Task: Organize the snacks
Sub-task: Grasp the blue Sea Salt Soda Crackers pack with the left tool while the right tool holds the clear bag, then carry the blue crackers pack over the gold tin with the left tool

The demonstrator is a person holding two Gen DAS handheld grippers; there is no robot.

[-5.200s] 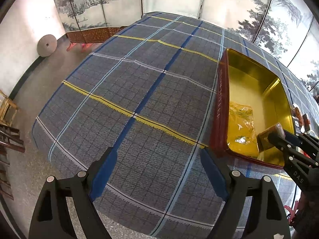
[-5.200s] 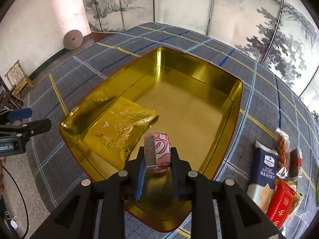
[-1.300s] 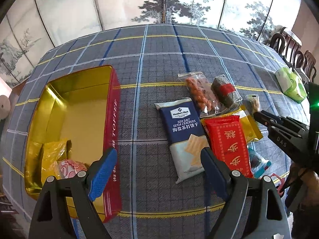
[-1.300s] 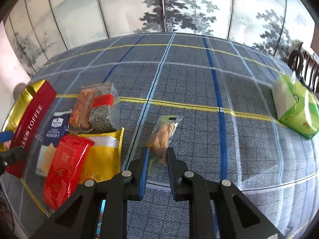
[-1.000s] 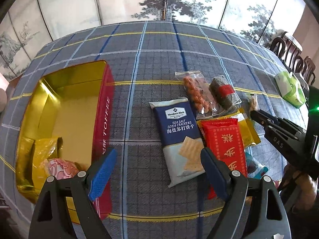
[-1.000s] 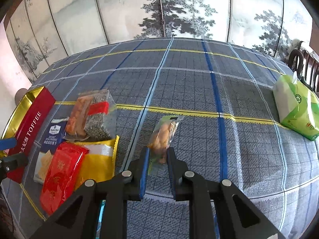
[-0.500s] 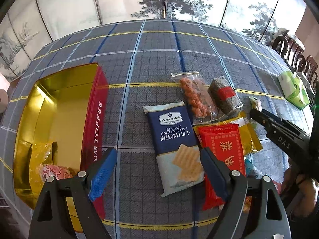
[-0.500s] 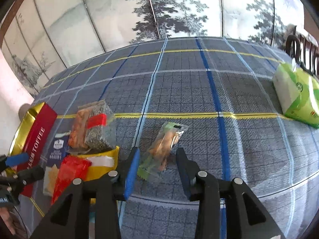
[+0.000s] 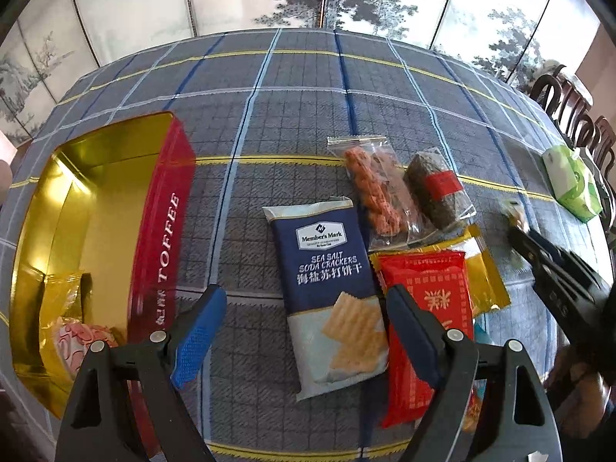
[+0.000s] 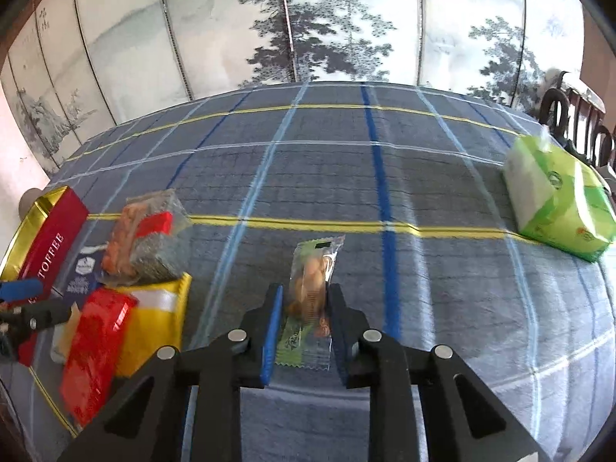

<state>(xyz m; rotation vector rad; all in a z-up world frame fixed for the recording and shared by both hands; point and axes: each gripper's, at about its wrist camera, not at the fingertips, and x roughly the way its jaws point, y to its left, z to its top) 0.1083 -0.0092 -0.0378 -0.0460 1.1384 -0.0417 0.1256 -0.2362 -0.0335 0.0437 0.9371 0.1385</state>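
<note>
A small clear packet of tan snacks (image 10: 312,277) with a green end sits between the fingers of my right gripper (image 10: 305,290), which is shut on it, pads against its sides. My left gripper (image 9: 306,296) hangs open above the blue sea salt cracker pack (image 9: 327,269), touching nothing. The red and gold toffee tin (image 9: 165,231) lies open at the left, holding a yellow packet (image 9: 61,300) and a pink and white snack (image 9: 77,342). Right of the crackers lie a red packet (image 9: 427,308), a yellow packet (image 9: 485,281), a clear bag of orange snacks (image 9: 369,188) and a dark bar with a red band (image 9: 435,188).
A green tissue pack (image 10: 558,208) sits at the right of the blue checked tablecloth (image 10: 346,161). Dark chairs (image 9: 569,107) stand past the right table edge, and a painted folding screen (image 10: 308,23) runs behind the table.
The right gripper's jaws parted around the small packet half a second ago and have shut on it again. The left gripper has drifted so the cracker pack lies between its fingers.
</note>
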